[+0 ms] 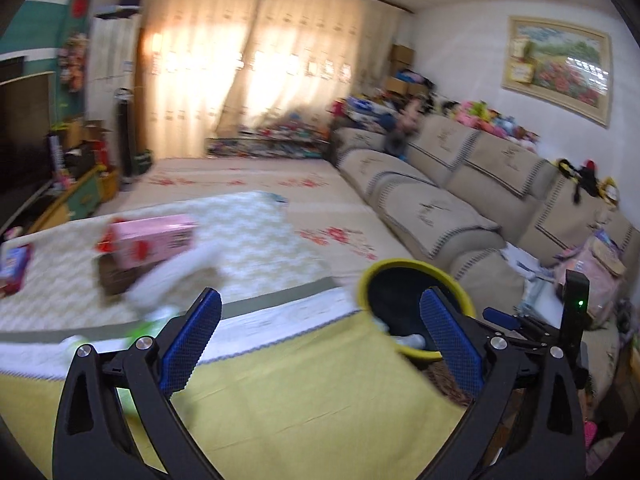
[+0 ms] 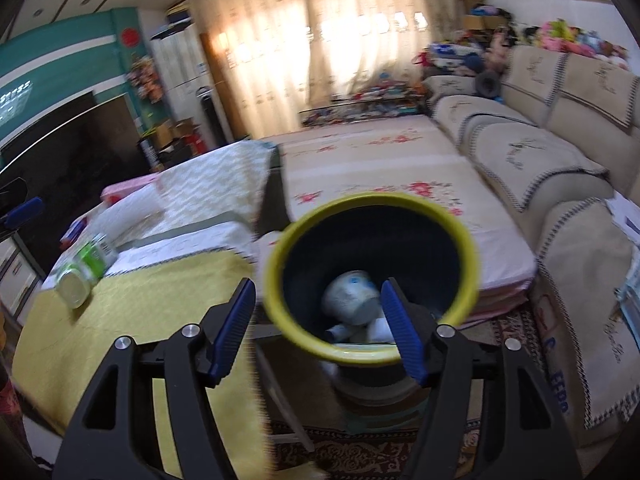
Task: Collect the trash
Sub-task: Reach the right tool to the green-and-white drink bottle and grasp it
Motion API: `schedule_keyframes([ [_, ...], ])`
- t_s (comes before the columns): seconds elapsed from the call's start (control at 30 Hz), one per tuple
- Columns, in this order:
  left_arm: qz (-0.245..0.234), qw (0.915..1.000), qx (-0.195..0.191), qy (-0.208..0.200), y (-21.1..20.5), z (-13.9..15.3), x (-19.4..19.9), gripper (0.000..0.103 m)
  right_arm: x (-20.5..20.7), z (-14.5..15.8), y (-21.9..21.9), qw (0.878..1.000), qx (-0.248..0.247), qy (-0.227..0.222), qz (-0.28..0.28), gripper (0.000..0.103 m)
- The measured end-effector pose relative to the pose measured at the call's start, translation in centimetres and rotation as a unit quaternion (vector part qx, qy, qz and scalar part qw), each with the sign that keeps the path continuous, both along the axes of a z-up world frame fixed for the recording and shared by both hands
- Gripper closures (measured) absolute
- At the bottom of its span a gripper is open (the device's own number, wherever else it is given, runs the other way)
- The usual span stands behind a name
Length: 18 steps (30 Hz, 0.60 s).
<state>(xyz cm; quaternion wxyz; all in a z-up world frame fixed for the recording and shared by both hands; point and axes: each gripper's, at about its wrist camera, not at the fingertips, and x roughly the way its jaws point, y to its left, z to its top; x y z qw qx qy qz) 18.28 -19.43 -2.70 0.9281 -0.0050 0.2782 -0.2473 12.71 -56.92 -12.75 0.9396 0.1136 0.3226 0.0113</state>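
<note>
Clearly, both tongs gape with nothing between them: left tongs point(image 1: 320, 332) beside the yellow-rimmed bin point(image 2: 372, 280), right tongs point(image 2: 318, 312) at its rim. Crumpled trash point(image 2: 352, 300) lies inside; a bottle point(image 2: 86, 268) lies on the counter point(image 2: 160, 300) left of the bin.

Backlit curtains point(image 1: 256, 68), beige sofa point(image 1: 460, 196)

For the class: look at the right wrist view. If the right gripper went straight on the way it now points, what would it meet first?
Most likely the yellow-rimmed bin: the right gripper points at the near rim, its jaws open and empty. Depth is unclear, so it might instead pass over the rim onto the trash inside.
</note>
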Motion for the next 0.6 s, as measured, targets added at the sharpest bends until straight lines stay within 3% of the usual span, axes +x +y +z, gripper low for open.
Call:
schedule_keyframes([
  [0.17, 0.065, 0.9977, -0.017, 0.008, 7.6, -0.3, -2.0, 0.005, 1.7, 0.2, 5.3, 0.997, 0.007, -0.002, 0.076, 0.041],
  [0.33, 0.145, 0.9892, -0.017, 0.014, 15.3, -1.7, -4.6, 0.005, 3.1, 0.4, 11.5, 0.988, 0.005, 0.002, 0.154, 0.041],
  [0.6, 0.223, 0.9739, -0.038, 0.023, 23.4, -3.5, -7.1, 0.005, 4.8, 0.5, 21.2, 0.961, 0.004, 0.01, 0.277, 0.039],
])
